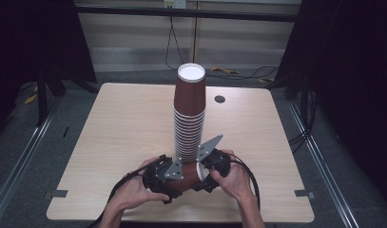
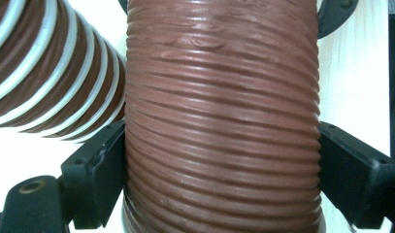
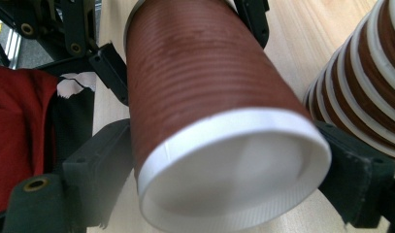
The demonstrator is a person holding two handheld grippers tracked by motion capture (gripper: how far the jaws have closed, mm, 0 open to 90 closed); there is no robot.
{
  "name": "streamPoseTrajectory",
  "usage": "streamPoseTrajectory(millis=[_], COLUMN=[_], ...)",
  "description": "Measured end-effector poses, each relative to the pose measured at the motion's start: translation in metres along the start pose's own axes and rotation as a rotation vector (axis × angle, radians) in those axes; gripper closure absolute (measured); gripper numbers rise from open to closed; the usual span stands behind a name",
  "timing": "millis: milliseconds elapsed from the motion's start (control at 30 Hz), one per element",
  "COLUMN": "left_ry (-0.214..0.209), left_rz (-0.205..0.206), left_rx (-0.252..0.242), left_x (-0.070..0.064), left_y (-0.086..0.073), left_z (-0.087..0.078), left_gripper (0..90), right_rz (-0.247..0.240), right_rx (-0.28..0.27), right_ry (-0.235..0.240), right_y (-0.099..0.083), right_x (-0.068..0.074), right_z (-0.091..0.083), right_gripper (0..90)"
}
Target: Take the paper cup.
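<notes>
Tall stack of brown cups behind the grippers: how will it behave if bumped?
The cup stack likely tips easily: it stands tall on a narrow base and already looks slightly bent. Probably light, being nested ribbed paper cups, so a nudge might slide it across the smooth table. The held cup may dent if squeezed.

One tall stack of brown cups (image 1: pixel 188 118) stands on the one table (image 1: pixel 124 123) (its cups too tightly nested to count), one single brown cup (image 1: pixel 187 172) lies apart, and two grippers: left gripper (image 1: pixel 159 178), right gripper (image 1: pixel 215 166).
</notes>
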State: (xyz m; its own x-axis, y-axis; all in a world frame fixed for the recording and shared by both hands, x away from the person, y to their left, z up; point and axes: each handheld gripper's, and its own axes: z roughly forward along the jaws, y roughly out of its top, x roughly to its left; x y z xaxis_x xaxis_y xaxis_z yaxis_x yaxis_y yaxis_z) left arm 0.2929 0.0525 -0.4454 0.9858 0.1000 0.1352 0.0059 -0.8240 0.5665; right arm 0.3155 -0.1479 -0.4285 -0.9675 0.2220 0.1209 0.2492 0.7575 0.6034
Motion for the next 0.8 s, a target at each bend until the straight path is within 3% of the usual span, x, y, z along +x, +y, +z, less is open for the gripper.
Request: streamPoseTrajectory(millis=[267,500,700,800], left_ry=[-0.015,-0.020,-0.022,-0.022], left_rz=[0.015,0.001,0.021,0.019], left_rx=[-0.019,-0.025,-0.021,-0.013], left_x=[0.0010,-0.0004,-0.0003,-0.0017], left_y=[0.0005,-0.0030,-0.0026,-0.0026], left_z=[-0.0012,0.0008,0.0006,0.0025], left_gripper=[13.2,13.2,13.2,13.2], right_rz=[-0.014,-0.019,-0.013,-0.015], right_rx=[0.009,0.010,-0.024,-0.002], right_ry=[0.026,0.035,0.057,0.054], right_y=[0.0012,0.0020,0.0020,0.0023], right_x=[0.0012,0.0018,0.0010,0.0018], right_z=[0.0039,0.0050,0.0020,0.0024], right_gripper=[16.4,18.7,19.8,20.3])
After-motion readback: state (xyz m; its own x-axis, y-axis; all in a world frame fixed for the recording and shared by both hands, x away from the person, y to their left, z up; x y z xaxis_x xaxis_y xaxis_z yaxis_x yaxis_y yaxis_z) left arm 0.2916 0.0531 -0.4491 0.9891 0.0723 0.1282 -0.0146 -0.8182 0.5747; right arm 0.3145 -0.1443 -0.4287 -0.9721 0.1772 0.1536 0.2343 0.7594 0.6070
